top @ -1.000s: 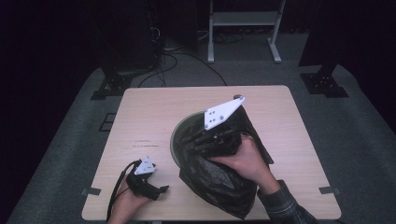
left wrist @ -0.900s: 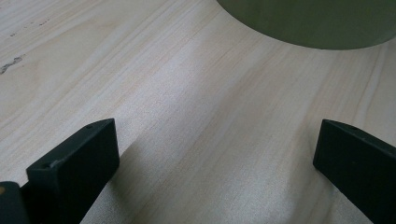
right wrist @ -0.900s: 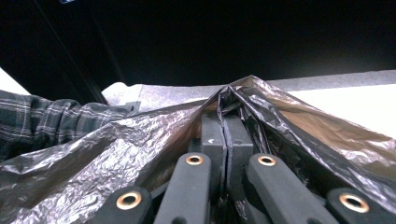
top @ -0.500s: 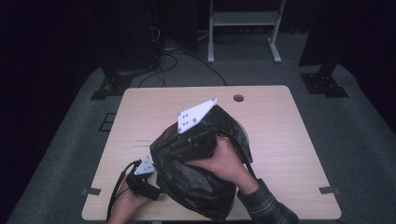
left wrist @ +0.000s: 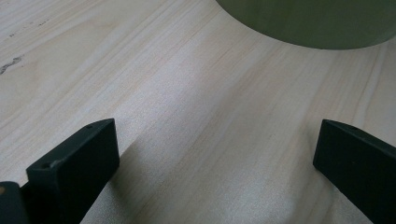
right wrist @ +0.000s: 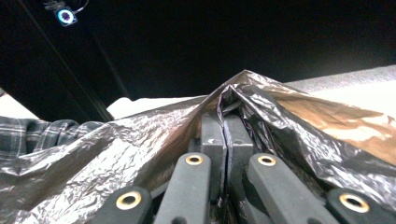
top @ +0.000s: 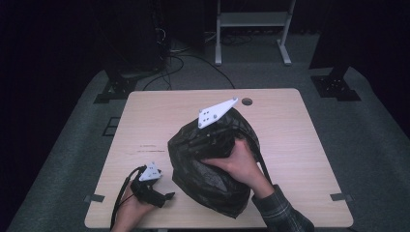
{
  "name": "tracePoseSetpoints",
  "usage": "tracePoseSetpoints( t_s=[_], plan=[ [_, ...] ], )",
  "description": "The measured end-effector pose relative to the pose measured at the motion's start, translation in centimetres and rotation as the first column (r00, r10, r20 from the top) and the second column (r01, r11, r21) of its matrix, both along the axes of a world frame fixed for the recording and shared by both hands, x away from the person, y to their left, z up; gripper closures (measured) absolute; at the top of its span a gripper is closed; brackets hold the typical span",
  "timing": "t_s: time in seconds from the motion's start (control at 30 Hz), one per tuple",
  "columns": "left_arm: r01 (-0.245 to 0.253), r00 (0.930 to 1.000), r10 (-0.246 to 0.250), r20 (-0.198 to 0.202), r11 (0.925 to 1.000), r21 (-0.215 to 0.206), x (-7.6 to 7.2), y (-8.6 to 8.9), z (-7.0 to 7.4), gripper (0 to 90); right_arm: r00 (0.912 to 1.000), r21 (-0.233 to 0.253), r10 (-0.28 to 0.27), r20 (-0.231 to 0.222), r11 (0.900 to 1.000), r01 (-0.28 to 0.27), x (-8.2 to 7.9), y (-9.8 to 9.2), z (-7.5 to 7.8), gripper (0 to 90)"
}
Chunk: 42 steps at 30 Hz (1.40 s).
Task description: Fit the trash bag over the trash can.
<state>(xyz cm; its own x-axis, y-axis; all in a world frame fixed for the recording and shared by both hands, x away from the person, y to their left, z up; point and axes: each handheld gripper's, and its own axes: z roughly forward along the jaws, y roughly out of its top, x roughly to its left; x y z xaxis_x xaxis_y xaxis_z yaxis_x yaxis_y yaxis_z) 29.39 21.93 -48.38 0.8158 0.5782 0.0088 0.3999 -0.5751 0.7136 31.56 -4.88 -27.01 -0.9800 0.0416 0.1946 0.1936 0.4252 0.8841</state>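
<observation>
The right gripper point(right wrist: 223, 122) has its jaws pressed together with a fold of the black bag point(top: 212, 162) pinched between them; in the right gripper view the crinkled film drapes over both jaws and peaks just past their tips. From the high view the right hand point(top: 240, 162) lies on top of the bag, and the gripper's grey plate point(top: 216, 112) sticks up at the bag's far edge. The bag sits in a crumpled heap near the middle of the table point(top: 290, 130), reaching toward the near edge (part of it hides the gripper body). A plaid sleeve point(top: 283, 212) comes in from the bottom right.

The left gripper point(left wrist: 215, 149) rests low over the bare wood with its jaws spread wide and nothing between them. In the high view it sits at the near left of the table, held by the left hand point(top: 130, 210), just beside the bag. Ahead of its jaws a rounded dull green thing point(left wrist: 308, 21) stands on the wood
</observation>
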Motion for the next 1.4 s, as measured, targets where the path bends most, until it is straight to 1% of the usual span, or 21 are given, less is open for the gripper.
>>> tracePoseSetpoints(
  t_s=[0.13,0.27,0.3,0.33,0.37,0.47,0.5,0.57,0.67,0.77,0.83,0.87,0.9,0.93,0.97,1.07,1.23,1.27,1.3,1.37,1.4],
  plan=[
    [0.000,1.0000,0.000,-0.001,1.0000,0.000,0.0,0.0,0.0,0.0,0.9992,-0.017,-0.040,-0.004,0.999,0.040,0.4,-0.4,-0.2,88.6],
    [-0.001,1.0000,0.001,0.001,1.0000,0.001,0.0,0.0,0.0,0.0,0.9933,-0.039,-0.115,-0.012,0.993,0.114,1.0,-1.2,-0.4,87.9],
    [-0.001,1.0000,0.001,0.001,1.0000,0.001,0.0,0.0,0.0,0.0,0.9933,-0.039,-0.115,-0.012,0.993,0.114,1.0,-1.2,-0.4,87.9],
    [0.001,1.0000,-0.001,0.000,1.0000,0.002,0.0,0.0,0.0,0.0,0.9891,-0.056,-0.147,-0.015,0.988,0.146,1.2,-1.5,-0.3,87.7],
    [0.001,1.0000,-0.001,0.000,1.0000,0.002,0.0,0.0,0.0,0.0,0.9891,-0.056,-0.147,-0.015,0.988,0.146,1.2,-1.5,-0.3,87.7],
    [0.001,1.0000,-0.001,-0.001,1.0000,0.001,0.0,0.0,0.0,0.0,0.9773,-0.119,-0.212,0.001,0.970,0.211,1.5,-2.1,-0.3,86.7],
    [0.001,1.0000,-0.001,-0.001,1.0000,0.001,0.0,0.0,0.0,0.0,0.9773,-0.119,-0.212,0.001,0.970,0.211,1.5,-2.1,-0.3,86.7],
    [0.001,1.0000,-0.001,-0.001,1.0000,0.001,0.0,0.0,0.0,0.0,0.9699,-0.151,-0.243,0.007,0.959,0.242,1.7,-2.5,-0.4,85.9],
    [0.001,1.0000,-0.001,0.000,1.0000,0.002,0.0,0.0,0.0,0.0,0.9628,-0.161,-0.270,-0.011,0.951,0.265,2.1,-3.0,-0.6,86.3],
    [0.001,1.0000,-0.001,0.000,1.0000,0.002,0.0,0.0,0.0,0.0,0.9635,-0.167,-0.267,-0.024,0.951,0.259,2.2,-2.9,-0.8,85.0],
    [0.001,1.0000,-0.001,0.000,1.0000,0.001,0.0,0.0,0.0,0.0,0.9644,-0.182,-0.262,-0.036,0.951,0.251,2.3,-2.6,-1.0,76.1],
    [0.001,1.0000,-0.001,0.000,1.0000,0.001,0.0,0.0,0.0,0.0,0.9646,-0.183,-0.260,-0.045,0.951,0.248,2.3,-2.5,-1.0,68.3],
    [0.001,1.0000,-0.001,0.000,1.0000,0.001,0.0,0.0,0.0,0.0,0.9646,-0.183,-0.260,-0.045,0.951,0.248,2.3,-2.5,-1.0,68.3],
    [0.001,1.0000,-0.001,0.000,1.0000,0.001,0.0,0.0,0.0,0.0,0.9649,-0.179,-0.257,-0.054,0.953,0.244,2.4,-2.5,-0.9,59.4],
    [0.001,1.0000,-0.001,0.000,1.0000,0.001,0.0,0.0,0.0,0.0,0.9649,-0.179,-0.257,-0.054,0.953,0.244,2.4,-2.5,-0.9,59.4],
    [0.001,1.0000,-0.001,0.000,1.0000,0.001,0.0,0.0,0.0,0.0,0.9620,-0.165,-0.270,-0.041,0.951,0.260,2.2,-3.0,-0.3,48.1],
    [0.001,1.0000,-0.001,0.000,1.0000,0.001,0.0,0.0,0.0,0.0,0.9582,-0.131,-0.285,-0.023,0.951,0.280,2.0,-4.0,0.6,45.9],
    [0.001,1.0000,-0.001,0.000,1.0000,0.001,0.0,0.0,0.0,0.0,0.9523,-0.113,-0.305,-0.005,0.946,0.303,2.0,-4.8,1.1,45.9],
    [0.001,1.0000,-0.001,0.000,1.0000,0.001,0.0,0.0,0.0,0.0,0.9523,-0.113,-0.305,-0.005,0.946,0.303,2.0,-4.8,1.1,45.9],
    [0.001,1.0000,-0.001,0.000,1.0000,0.001,0.0,0.0,0.0,0.0,0.9428,-0.090,-0.333,0.009,0.939,0.333,2.1,-6.0,1.6,46.0],
    [0.001,1.0000,-0.001,0.000,1.0000,0.001,0.0,0.0,0.0,0.0,0.9297,-0.069,-0.368,0.014,0.927,0.368,2.3,-7.4,2.0,46.1]
  ],
)
